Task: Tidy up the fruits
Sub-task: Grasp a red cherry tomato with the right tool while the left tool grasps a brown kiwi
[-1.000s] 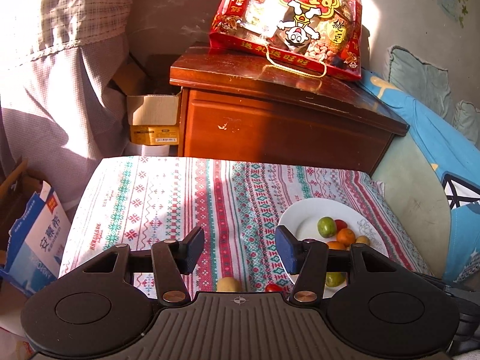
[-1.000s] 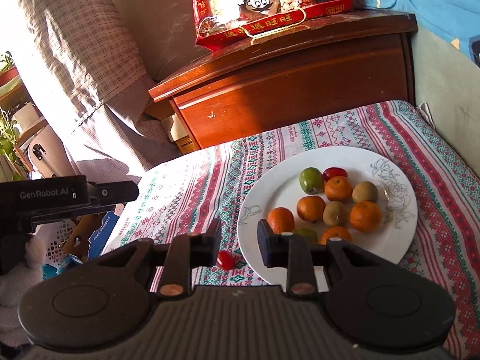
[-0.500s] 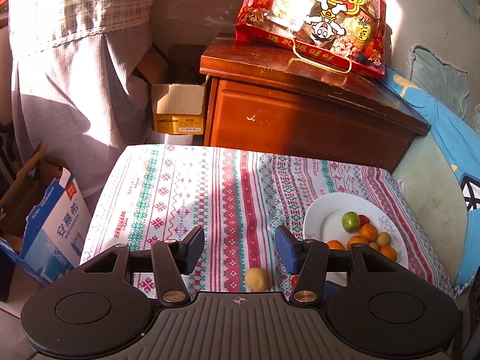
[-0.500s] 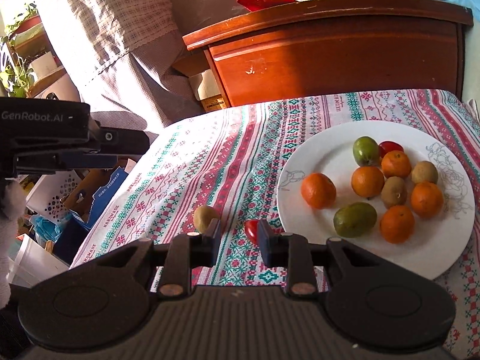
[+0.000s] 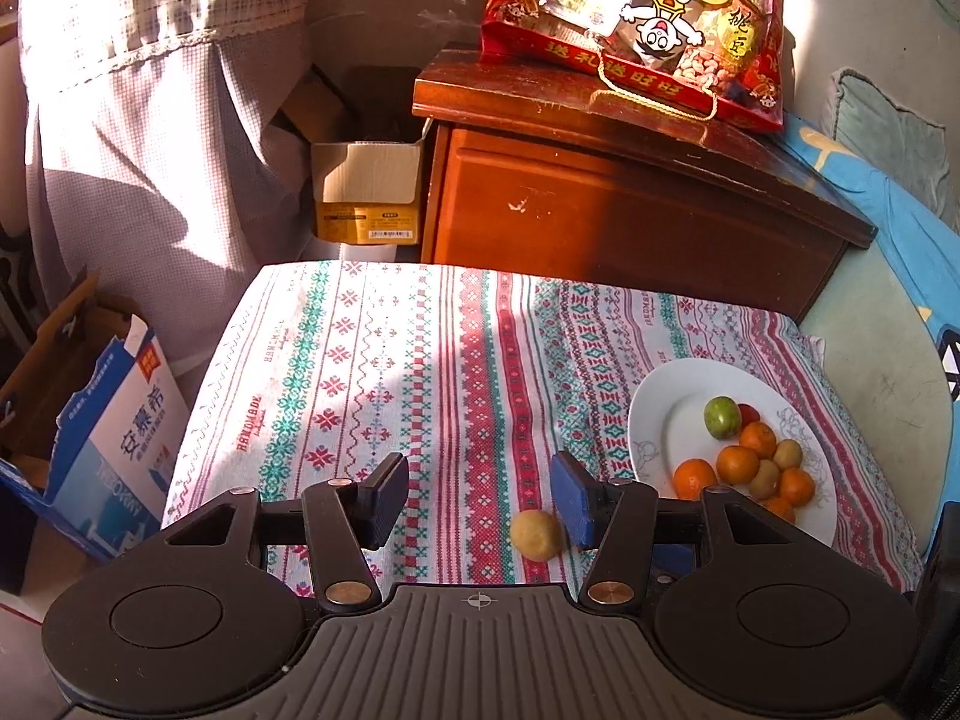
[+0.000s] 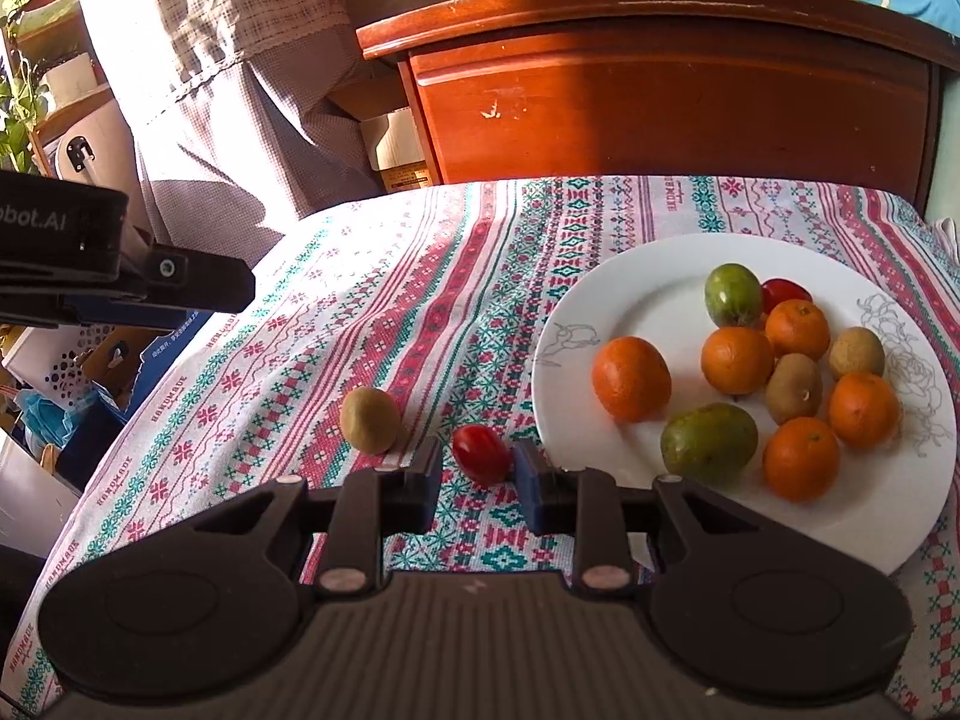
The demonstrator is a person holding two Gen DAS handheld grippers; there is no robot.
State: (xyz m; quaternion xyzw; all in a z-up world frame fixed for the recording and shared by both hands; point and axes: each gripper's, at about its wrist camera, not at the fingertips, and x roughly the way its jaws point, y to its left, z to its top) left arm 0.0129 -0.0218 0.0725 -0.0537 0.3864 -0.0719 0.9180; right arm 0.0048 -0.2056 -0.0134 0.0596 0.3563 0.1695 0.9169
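Right gripper (image 6: 477, 471) jaws narrow around glossy oval red tomato (image 6: 481, 455), contact unclear, left gripper (image 5: 480, 499) jaws wide, empty, fuzzy kiwi (image 5: 536, 534) near tablecloth's (image 5: 384, 372) front edge.

Plate (image 6: 612, 300) sits on worktop (image 6: 420, 276), right side, holding the heaped fruit. Tomato (image 6: 482, 455) lies just left of plate, kiwi (image 6: 369, 420) further left. Cabinet (image 6: 660, 102) stands behind worktop; snack bag (image 5: 642, 24) on cabinet.

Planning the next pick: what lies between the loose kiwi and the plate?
In the right wrist view, a red tomato lies on the cloth between the kiwi and the plate, just ahead of the open right gripper.
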